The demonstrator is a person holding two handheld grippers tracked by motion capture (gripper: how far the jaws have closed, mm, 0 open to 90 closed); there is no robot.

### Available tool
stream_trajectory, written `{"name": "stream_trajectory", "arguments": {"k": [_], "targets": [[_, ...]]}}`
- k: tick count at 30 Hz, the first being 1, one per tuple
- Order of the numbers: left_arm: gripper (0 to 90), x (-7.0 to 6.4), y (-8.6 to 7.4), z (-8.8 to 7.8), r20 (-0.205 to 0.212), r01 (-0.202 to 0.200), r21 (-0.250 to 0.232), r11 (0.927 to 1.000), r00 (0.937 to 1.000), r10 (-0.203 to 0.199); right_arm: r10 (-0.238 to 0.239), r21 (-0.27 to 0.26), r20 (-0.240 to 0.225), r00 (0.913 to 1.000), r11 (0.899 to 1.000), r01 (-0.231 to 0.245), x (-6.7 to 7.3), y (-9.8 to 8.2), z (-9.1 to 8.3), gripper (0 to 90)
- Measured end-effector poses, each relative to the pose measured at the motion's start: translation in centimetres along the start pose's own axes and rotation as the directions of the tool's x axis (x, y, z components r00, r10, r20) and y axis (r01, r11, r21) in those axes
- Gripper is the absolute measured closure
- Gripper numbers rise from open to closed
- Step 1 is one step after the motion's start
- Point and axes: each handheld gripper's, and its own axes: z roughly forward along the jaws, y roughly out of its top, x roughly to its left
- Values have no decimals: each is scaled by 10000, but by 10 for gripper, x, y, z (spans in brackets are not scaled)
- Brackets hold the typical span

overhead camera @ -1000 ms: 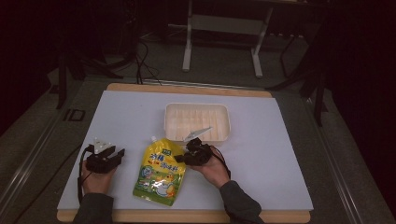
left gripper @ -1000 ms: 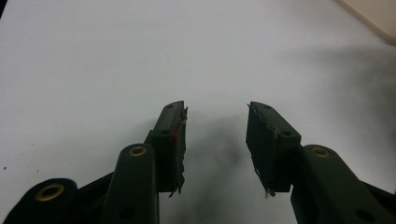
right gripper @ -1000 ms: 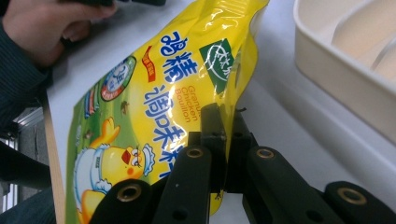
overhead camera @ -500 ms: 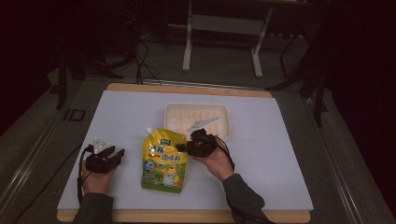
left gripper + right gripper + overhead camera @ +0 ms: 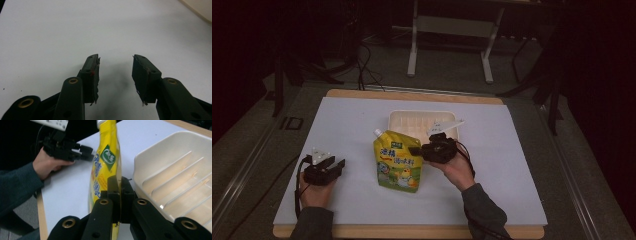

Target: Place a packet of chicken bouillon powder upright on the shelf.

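- In the high view the yellow spout pouch (image 5: pixel 398 162) sits at the centre of the frame, tilted up off the white table (image 5: pixel 512 165), its white cap toward the upper left of the pouch.
- The right tongs (image 5: pixel 418 150) are clenched on the pouch's right edge; in the right gripper view the two black jaws pinch the thin yellow film (image 5: pixel 105 167) between them at the lower middle of the frame.
- Just behind the pouch, above centre in the high view, lies a white ribbed tray (image 5: pixel 412 122); in the right gripper view it takes up the right side (image 5: pixel 175 175).
- The left tongs (image 5: pixel 338 165) rest at the lower left of the high view, well apart from the pouch.
- In the left gripper view their jaws stand apart, released, with bare table between them (image 5: pixel 115 72).
- The left tongs show again in the upper left of the right gripper view (image 5: pixel 86 152), held in a hand (image 5: pixel 48 163) with a dark sleeve.
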Motion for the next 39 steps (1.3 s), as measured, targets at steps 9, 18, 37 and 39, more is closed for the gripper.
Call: {"name": "stream_trajectory", "arguments": {"k": [9, 18, 37, 39], "targets": [[559, -1, 0, 0, -38, -47, 18, 10000, 10000, 47, -324, 1003, -859, 9958, 9941, 410, 2, -13, 4, 828], [558, 0, 0, 0, -18, -8, 6, 10000, 10000, 8, -345, 1372, -720, 9968, 9896, 442, 1, -14, 10, 808], [555, 0, 0, 0, -36, -2, -3, 10000, 10000, 2, 465, 1530, -1501, 9876, 9879, -233, 7, -14, 11, 900], [555, 0, 0, 0, -33, -1, 0, 10000, 10000, 1, 594, 1352, -1668, 9842, 9901, -368, 6, -15, 11, 900]]}}
